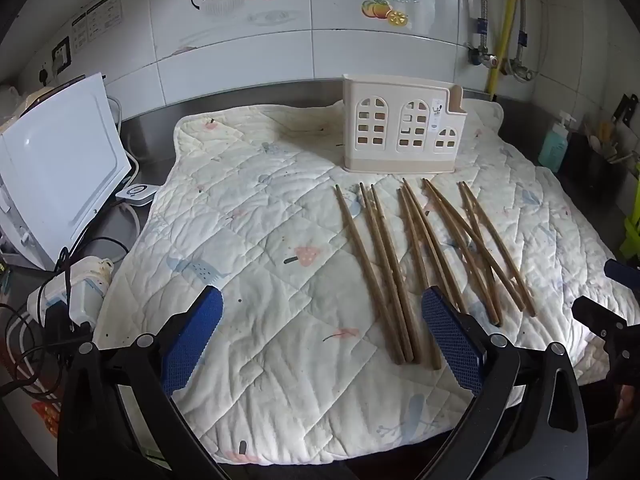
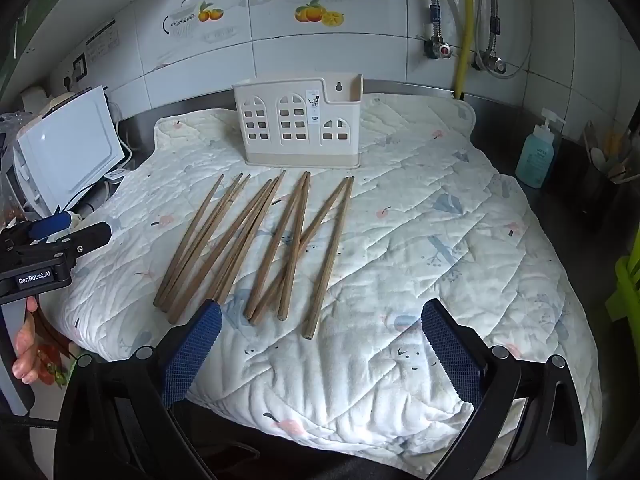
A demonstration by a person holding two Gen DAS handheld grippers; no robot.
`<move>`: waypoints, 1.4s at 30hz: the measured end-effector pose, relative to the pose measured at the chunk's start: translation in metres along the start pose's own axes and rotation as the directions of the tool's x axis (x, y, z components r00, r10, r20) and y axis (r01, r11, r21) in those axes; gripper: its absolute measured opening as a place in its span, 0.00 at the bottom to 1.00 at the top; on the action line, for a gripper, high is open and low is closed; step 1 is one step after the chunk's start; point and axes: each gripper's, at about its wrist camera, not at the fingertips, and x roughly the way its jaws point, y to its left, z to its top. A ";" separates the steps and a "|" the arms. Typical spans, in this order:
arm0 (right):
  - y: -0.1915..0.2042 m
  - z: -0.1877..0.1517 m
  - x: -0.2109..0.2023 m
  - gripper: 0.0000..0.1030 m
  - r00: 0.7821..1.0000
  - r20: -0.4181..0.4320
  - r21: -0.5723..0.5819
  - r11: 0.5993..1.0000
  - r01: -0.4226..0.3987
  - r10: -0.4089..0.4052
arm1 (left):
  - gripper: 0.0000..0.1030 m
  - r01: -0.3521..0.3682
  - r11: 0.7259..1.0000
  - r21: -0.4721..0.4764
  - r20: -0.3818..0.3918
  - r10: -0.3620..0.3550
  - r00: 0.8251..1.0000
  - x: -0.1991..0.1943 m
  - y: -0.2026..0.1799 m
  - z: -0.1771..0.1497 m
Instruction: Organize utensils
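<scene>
Chopsticks [image 2: 256, 248], ten counted, lie loose and partly crossed on one quilted mat [image 2: 440, 240] covering the table. One cream holder [image 2: 298, 124] stands upright just behind them. Left tool [image 1: 322, 340] and right tool [image 2: 322, 344]: jaws spread wide, holding nothing.

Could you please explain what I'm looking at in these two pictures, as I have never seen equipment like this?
A person holds a hand-held gripper in each hand, each with a camera looking along its two blue-padded fingers. One picture comes from the left gripper, the other from the right gripper. Both are open and hold nothing. On a quilted mat lie loose wooden chopsticks, in front of a cream holder with window-shaped cutouts. The left gripper also shows at the right view's left edge.
</scene>
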 end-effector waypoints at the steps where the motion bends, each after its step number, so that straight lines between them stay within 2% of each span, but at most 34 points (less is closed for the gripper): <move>1: 0.000 0.000 0.000 0.94 1.000 0.001 0.001 1.000 0.000 0.000 | 0.95 0.005 1.000 -0.005 0.001 -0.005 1.000 0.000 0.000 0.000; 13: -0.003 0.000 -0.001 0.94 1.000 0.001 0.007 1.000 0.000 0.000 | 0.95 -0.015 1.000 -0.008 -0.022 0.015 1.000 0.007 -0.003 0.000; 22: -0.004 0.001 0.000 0.94 1.000 0.005 0.012 1.000 0.010 -0.010 | 0.95 -0.001 1.000 -0.013 -0.046 0.000 0.999 0.017 0.004 -0.007; 42: -0.004 0.006 -0.002 0.93 0.999 0.036 0.007 1.000 0.013 -0.013 | 0.95 -0.003 0.999 -0.032 -0.019 0.002 1.000 0.016 0.005 0.003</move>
